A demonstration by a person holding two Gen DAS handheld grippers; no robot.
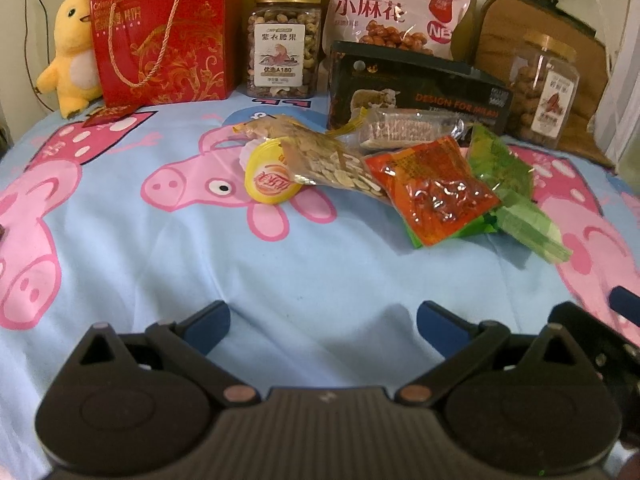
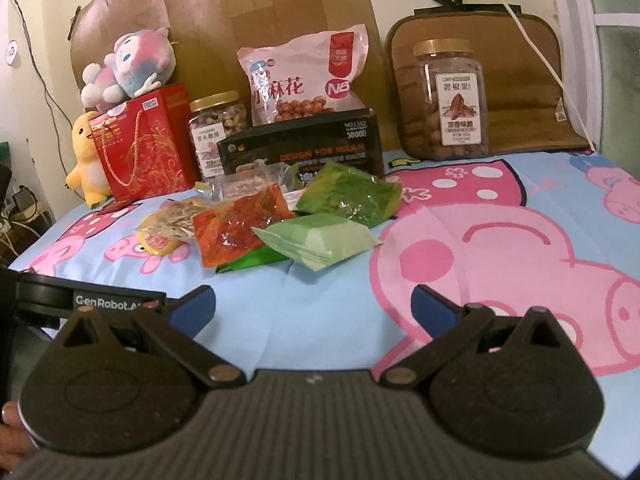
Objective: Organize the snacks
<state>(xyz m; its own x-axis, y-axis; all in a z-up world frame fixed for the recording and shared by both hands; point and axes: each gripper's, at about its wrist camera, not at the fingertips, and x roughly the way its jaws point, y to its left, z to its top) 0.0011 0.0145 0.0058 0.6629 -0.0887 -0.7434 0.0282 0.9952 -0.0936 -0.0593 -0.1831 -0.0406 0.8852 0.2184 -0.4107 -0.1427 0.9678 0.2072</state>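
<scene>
Both claws spread wide, empty: left claw (image 1: pixel 323 322) and right claw (image 2: pixel 313 307) low over the bedsheet (image 1: pixel 280 272). Snack packets (image 1: pixel 434 190) heaped mid-sheet, well ahead of both, near the black box (image 1: pixel 416 88) along the far edge.

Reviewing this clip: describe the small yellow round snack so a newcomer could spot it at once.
Start at the black box lying at the back of the pig-print sheet. In front lies a heap of small packets; the yellow jelly cup sits at its left end. It alone is round and lidded, not a flat wrapper.
</scene>
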